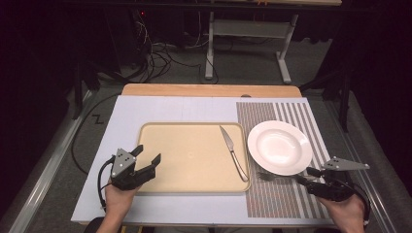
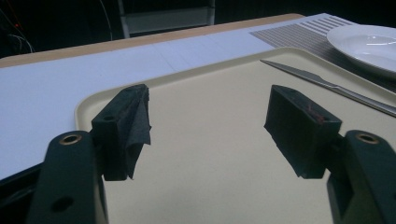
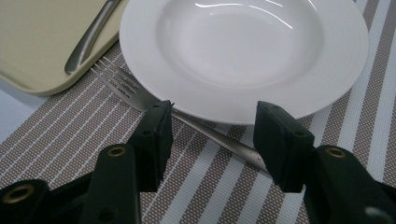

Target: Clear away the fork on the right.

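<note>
Jaws of my right gripper (image 3: 212, 140) fill the bottom of the right gripper view, standing apart w/ the fork (image 3: 140, 98) handle running diagonally between them; pads aren't pressing it, so open, nothing held. Fork lies on the striped mat (image 3: 56, 140), tines toward upper left of that frame, handle tucked just under the near rim of the plate (image 3: 243, 56). In the high view the fork (image 1: 272, 177) sits lower right of centre, just below the plate (image 1: 279, 147), w/ the right gripper (image 1: 311, 175) at its handle end.

Progress, as I judge it: looks like a place setting being laid or cleared. Plate is on the mat, fork beside it but crooked and partly under the rim, knife (image 1: 233, 151) on the tray (image 1: 189, 158) at its right edge, blade toward top of frame. Fork not gripped yet, so the pick hasn't happened; knife untouched. Left to do, prob.: close on the handle, lift clear of the rim w/o nudging the plate, then deal w/ the knife.

Left gripper (image 1: 145, 162) hovers over the tray's lower-left corner, jaws wide open and empty; in the left gripper view I see bare tray (image 2: 205, 154) between them, knife (image 2: 327, 84) at upper right.
</note>
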Motion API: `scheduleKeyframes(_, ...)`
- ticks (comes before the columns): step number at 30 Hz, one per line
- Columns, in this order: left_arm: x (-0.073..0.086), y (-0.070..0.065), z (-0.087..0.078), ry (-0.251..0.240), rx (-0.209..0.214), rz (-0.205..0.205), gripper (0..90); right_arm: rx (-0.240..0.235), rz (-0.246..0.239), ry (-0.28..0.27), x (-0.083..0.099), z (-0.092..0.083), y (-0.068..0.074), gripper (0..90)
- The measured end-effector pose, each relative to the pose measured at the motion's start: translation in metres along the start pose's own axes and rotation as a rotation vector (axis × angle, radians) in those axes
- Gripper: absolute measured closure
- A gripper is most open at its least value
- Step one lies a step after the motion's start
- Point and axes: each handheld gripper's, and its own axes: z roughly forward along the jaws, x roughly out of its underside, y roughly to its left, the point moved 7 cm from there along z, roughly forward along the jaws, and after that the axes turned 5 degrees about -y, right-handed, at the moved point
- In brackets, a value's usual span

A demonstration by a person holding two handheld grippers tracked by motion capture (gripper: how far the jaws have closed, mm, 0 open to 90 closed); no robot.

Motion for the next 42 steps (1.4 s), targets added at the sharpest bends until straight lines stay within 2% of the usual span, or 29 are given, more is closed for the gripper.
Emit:
scheduleKeyframes(12, 0.000, 0.000, 0.000, -0.002, -0.001, -0.002, 31.4, 0.014, 0.011, 0.071, 0.007, 0.007, -0.006, 48.9)
scheduleKeyframes(23, 0.000, 0.000, 0.000, -0.003, -0.003, -0.002, 31.4, 0.020, -0.002, 0.122, 0.010, 0.015, -0.013, 48.4)
scheduleKeyframes(42, 0.000, 0.000, 0.000, 0.000, -0.004, 0.002, 31.4, 0.019, -0.013, 0.136, 0.006, 0.024, -0.018, 46.2)
